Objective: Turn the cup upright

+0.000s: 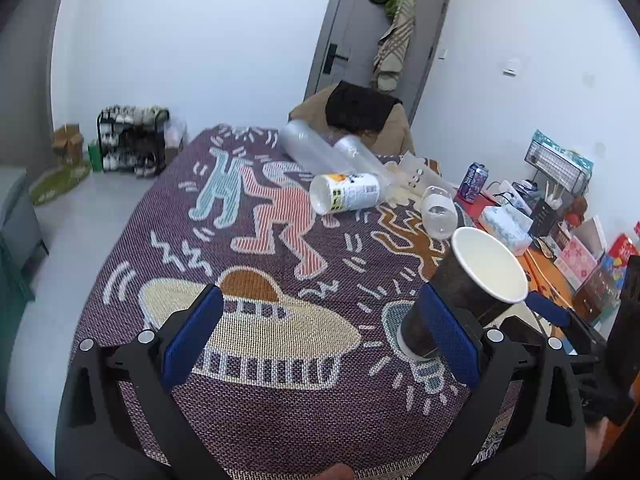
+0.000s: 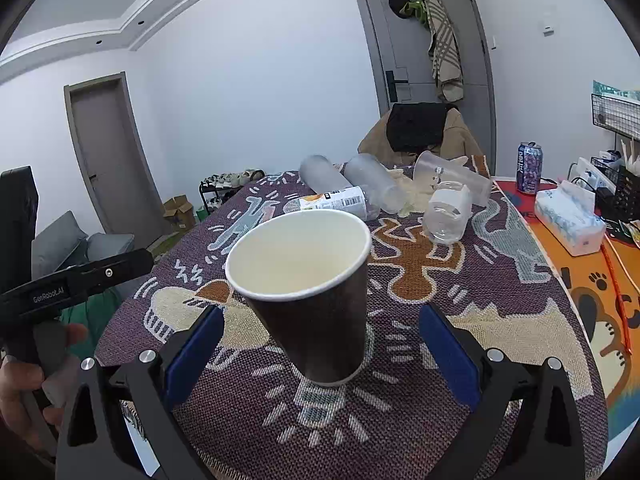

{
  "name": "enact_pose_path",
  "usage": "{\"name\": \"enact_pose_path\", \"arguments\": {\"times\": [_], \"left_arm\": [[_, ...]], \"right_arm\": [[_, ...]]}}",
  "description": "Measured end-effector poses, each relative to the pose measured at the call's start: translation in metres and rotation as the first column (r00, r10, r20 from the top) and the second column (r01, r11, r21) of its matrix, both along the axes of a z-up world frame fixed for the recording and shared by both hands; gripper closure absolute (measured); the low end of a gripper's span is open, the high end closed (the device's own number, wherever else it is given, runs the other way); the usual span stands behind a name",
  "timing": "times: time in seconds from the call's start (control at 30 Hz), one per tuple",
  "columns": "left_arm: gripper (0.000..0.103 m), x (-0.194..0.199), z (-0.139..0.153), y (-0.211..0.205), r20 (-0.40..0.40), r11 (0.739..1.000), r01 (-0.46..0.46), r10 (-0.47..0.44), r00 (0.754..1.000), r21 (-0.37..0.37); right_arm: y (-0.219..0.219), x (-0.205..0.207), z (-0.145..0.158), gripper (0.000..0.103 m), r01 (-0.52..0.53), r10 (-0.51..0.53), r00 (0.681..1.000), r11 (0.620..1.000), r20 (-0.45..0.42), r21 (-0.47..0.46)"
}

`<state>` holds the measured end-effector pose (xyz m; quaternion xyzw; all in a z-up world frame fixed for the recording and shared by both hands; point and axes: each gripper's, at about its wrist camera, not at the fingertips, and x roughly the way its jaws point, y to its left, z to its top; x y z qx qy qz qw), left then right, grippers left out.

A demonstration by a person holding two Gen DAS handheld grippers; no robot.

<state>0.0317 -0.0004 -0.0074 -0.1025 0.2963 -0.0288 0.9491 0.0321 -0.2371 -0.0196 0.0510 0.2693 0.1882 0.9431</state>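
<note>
A dark brown paper cup (image 2: 316,300) with a white inside stands upright on the patterned cloth (image 2: 420,432), mouth up. My right gripper (image 2: 322,354) is open, its blue pads (image 2: 192,352) on either side of the cup and apart from it. In the left wrist view the same cup (image 1: 460,292) stands at the right, beyond my left gripper's right pad (image 1: 448,336). My left gripper (image 1: 320,332) is open and empty over the cloth (image 1: 260,420).
Several clear plastic cups and a labelled bottle (image 2: 340,202) lie on their sides at the far end of the table. A glass jar (image 2: 446,212) lies tipped. A can (image 2: 529,168), a tissue box (image 2: 570,216) and a wire rack stand at right.
</note>
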Motion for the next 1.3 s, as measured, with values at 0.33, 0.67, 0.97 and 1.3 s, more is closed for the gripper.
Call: {"name": "enact_pose_path", "arguments": {"times": [0.33,0.67,0.97,1.3], "left_arm": [[0.006,-0.029,0.024,-0.018,0.119,0.992,-0.005,-0.011,0.993,0.126],[0.006,-0.053,0.035,-0.024,0.158,0.986,0.013,-0.040,0.987,0.167],[0.006,-0.061,0.037,-0.025,0.159,0.984,0.008,-0.037,0.987,0.180],[0.006,-0.061,0.036,-0.023,0.153,0.985,-0.001,-0.026,0.988,0.174]], "right_arm": [[-0.018,-0.030,0.013,0.008,0.008,-0.008,1.000,0.999,0.006,0.038],[-0.030,-0.047,0.018,0.007,0.025,-0.024,1.000,0.998,-0.007,0.059],[-0.033,-0.057,0.022,0.008,0.020,-0.020,1.000,0.998,0.001,0.057],[-0.032,-0.055,0.019,0.008,0.021,-0.021,1.000,0.998,-0.009,0.052]]}}
